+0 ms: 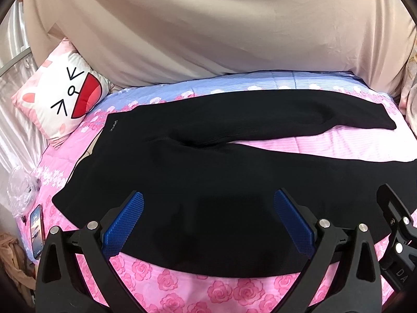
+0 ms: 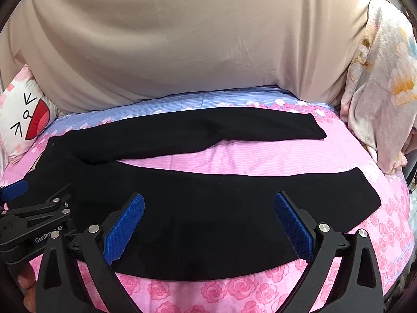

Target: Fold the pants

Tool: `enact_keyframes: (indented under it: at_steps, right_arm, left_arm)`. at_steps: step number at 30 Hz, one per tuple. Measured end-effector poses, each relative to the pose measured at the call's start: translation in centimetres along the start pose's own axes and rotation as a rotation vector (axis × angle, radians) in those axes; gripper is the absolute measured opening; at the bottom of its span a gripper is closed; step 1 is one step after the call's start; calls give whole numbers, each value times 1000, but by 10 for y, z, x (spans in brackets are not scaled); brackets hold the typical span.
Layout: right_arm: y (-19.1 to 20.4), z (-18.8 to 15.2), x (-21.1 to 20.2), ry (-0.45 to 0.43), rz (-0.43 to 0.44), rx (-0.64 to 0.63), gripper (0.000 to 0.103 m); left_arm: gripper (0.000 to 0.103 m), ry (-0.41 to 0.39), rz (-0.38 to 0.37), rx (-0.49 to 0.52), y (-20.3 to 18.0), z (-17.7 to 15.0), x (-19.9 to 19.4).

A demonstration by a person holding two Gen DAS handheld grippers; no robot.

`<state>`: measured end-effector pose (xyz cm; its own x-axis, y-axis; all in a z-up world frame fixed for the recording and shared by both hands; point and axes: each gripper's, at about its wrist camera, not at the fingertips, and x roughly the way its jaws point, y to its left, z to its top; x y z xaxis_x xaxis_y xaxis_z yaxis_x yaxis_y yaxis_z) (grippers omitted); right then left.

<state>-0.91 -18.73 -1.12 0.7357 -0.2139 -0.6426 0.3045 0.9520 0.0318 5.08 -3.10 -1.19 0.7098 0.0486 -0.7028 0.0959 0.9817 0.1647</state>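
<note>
Nearest, left gripper point(image 1: 208, 219) and right gripper point(image 2: 208, 220), both spread wide, holding nothing, hovering side by side over the near leg. Beyond, black pants point(image 1: 198, 182) laid flat on a pink rose quilt point(image 2: 234, 294), waistband toward 9 o'clock, legs splayed in a V toward 3 o'clock, not yet folded. Farther, at 10 o'clock, a cat-face pillow point(image 1: 62, 99); at 8 o'clock, a phone point(image 1: 36, 232). Risk, as a guess: pinching quilt along with the dark fabric, or grabbing one layer only, leaving a skewed fold.
</note>
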Motion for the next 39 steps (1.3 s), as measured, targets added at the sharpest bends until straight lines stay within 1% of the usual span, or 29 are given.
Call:
enact_keyframes:
  at_steps: [9,17,21,23,24,25,26,27,28,30,32,33,34,35,36,39]
  right_arm:
    - [-23,3,25,52,1,43,98]
    - [-26,7,38,63,3,59,98]
    - [-28,8,42,61,30,80,98]
    - [-33,11,46,52,78,86,98]
    - [-42,15,51,55,140,93,98]
    - [-55,20,57,63,184,119,98]
    - [-70,26,65,74,201,155,97]
    - [-97,36,77,88,204,209,97]
    - [-117,44,86,91,199,242,97]
    - [-172,71,117,101,122,297,97]
    - [-202,92,146,139,71,302,97]
    - [-220,106,170,169,50,291,96]
    - [-234,118,190,187,8,277,96]
    - [-241,125,201,199,-4,269,96]
    - [-252,134,219,225,4,259,96]
    - [-276,148,262,278,11,275,96]
  left_arm:
    - [98,28,-9,20,-17,7,19]
    - [98,42,-16,33,-29,14,32]
    - [98,39,-26,37,-31,17,34]
    - [98,34,-37,28,-30,20,34]
    - [98,29,-49,20,-26,22,34]
    - [98,24,-64,8,-22,24,35]
    - [98,21,-78,-3,-15,26,36]
    - [98,20,-80,-17,-7,28,38]
    - [98,20,-70,-30,-1,30,40]
    - [98,15,-37,-66,17,33,46]
    - [98,12,-14,-91,32,35,52]
    - [98,12,-6,-107,42,38,58]
    - [98,13,-8,-118,49,41,61]
    - [98,15,-12,-133,58,44,66]
    - [98,20,-8,-158,70,48,72]
    - [98,43,28,-228,106,59,87]
